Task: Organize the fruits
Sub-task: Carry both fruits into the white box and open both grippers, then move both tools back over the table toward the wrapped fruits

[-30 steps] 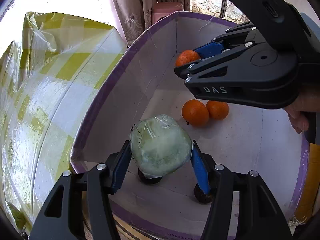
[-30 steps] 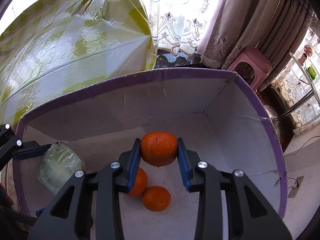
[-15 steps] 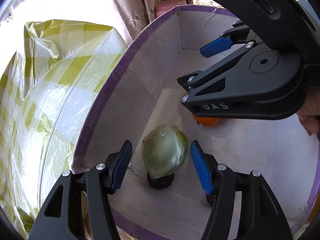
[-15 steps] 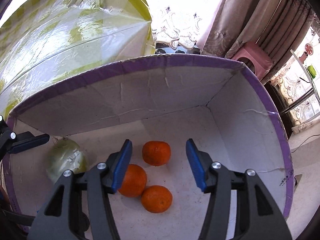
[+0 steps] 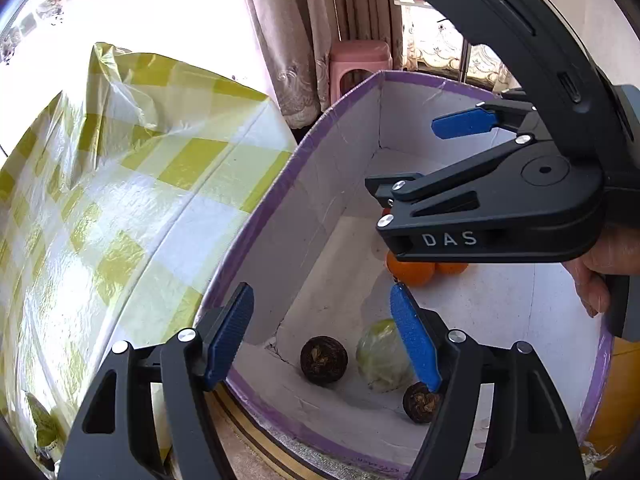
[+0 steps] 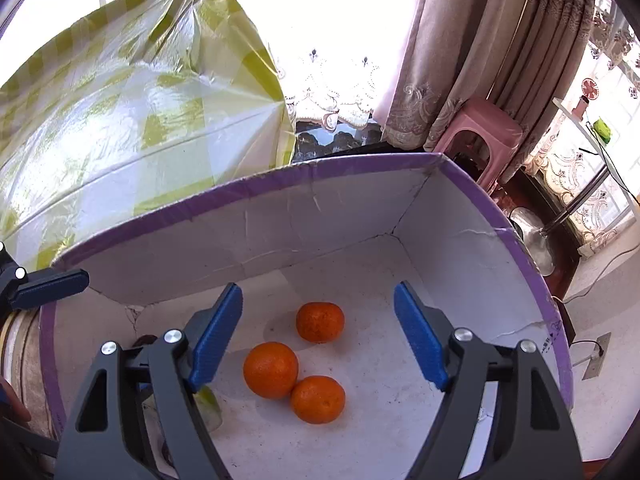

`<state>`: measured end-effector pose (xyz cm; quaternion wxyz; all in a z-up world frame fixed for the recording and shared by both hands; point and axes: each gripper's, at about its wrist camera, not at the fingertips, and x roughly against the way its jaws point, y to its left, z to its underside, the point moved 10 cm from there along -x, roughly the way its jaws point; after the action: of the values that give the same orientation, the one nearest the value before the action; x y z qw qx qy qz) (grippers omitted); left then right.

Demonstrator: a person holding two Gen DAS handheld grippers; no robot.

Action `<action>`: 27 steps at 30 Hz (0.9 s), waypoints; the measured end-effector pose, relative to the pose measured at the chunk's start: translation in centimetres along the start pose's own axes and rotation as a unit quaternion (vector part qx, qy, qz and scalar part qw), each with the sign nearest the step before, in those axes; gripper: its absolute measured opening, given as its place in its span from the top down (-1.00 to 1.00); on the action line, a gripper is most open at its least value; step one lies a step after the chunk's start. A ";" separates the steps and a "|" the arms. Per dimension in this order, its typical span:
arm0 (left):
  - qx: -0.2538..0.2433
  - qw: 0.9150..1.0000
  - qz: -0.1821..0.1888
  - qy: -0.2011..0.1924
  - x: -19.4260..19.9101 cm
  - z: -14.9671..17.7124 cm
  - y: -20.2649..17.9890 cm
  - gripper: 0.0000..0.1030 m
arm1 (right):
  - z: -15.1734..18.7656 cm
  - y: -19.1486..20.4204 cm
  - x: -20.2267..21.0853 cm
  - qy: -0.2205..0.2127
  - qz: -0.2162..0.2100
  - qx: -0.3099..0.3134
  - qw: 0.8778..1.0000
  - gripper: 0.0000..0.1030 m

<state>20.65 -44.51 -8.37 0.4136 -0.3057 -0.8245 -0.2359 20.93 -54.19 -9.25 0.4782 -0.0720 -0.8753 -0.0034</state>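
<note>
A white cardboard box with a purple rim holds the fruit. In the right wrist view three oranges lie on its floor. In the left wrist view a pale green wrapped fruit lies beside two dark round fruits. My left gripper is open and empty above the box's near corner. My right gripper is open and empty above the oranges; it also shows in the left wrist view.
A table with a yellow-checked plastic cloth stands left of the box. A pink stool and curtains are behind it. A metal stand is to the right.
Both grippers opened and let go: the orange dropped beside the other two, the green fruit landed on the box floor. Both grippers have risen and pulled back.
</note>
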 end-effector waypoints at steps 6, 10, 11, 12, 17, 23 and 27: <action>0.057 0.997 -0.005 -0.060 3.6 -0.1 2.3 -0.36 | -1.6 0.3 3.9 -0.070 -0.034 -0.040 0.996 -0.53; 0.107 0.990 -0.017 -0.087 6.4 0.5 4.5 -0.36 | -2.1 2.5 5.9 -0.095 -0.066 -0.045 0.992 -0.53; 0.119 0.988 -0.022 -0.094 7.1 0.9 5.3 -0.36 | -2.3 3.2 6.5 -0.103 -0.080 -0.046 0.990 -0.53; 0.133 0.986 -0.026 -0.099 7.8 1.5 6.3 -0.36 | -2.4 4.3 7.0 -0.111 -0.092 -0.049 0.988 -0.53; 0.191 0.973 -0.040 -0.125 10.6 4.4 10.6 -0.36 | -2.7 8.9 8.8 -0.128 -0.135 -0.046 0.981 -0.53; 0.236 0.958 -0.073 -0.149 14.0 8.0 14.6 -0.36 | -2.0 14.4 9.0 -0.124 -0.170 -0.031 0.977 -0.53; 0.272 0.944 -0.101 -0.159 16.1 11.2 17.7 -0.36 | -1.4 17.3 9.1 -0.127 -0.185 -0.035 0.974 -0.57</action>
<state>19.40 -19.90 1.23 0.3181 -0.1301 -0.9390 0.0086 19.48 -36.09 -1.94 0.3515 0.0742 -0.9263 -0.1135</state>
